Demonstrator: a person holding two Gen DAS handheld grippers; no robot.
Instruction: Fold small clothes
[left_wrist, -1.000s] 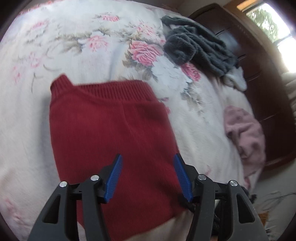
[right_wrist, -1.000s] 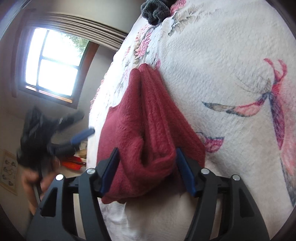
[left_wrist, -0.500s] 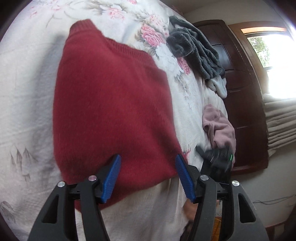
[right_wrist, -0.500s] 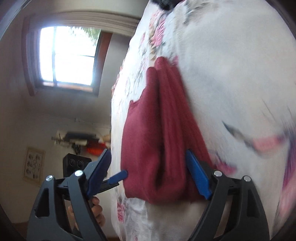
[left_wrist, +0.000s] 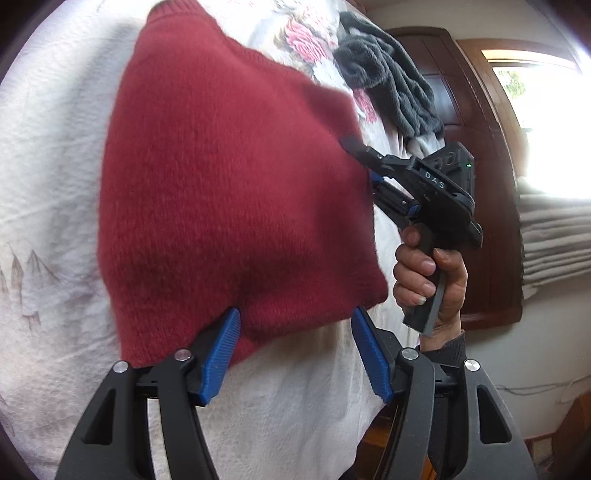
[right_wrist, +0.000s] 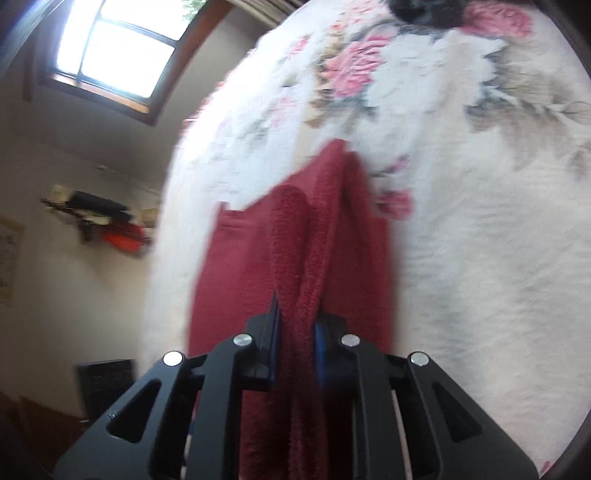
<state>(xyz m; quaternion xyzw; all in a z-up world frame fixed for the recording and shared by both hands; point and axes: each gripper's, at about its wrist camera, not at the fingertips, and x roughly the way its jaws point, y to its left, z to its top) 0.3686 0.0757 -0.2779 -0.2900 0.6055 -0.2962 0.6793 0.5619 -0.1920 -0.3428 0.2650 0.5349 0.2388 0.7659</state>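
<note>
red sweater (left_wrist: 229, 192): on bedspread (left_wrist: 48, 155), centre | right claw (right_wrist: 297, 328): clamped on its 3 o'clock edge | left claw (left_wrist: 293, 350): spread wide, empty, 6 o'clock hem | risk: one-sided pull bunches fold

Both wrist views look closely along their jaws, sharing the red garment (left_wrist: 229, 192).

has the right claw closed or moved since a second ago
Yes. The right claw was open around the red garment and is now shut on its folded edge. Against the bedspread, it has pushed in toward the garment.
</note>
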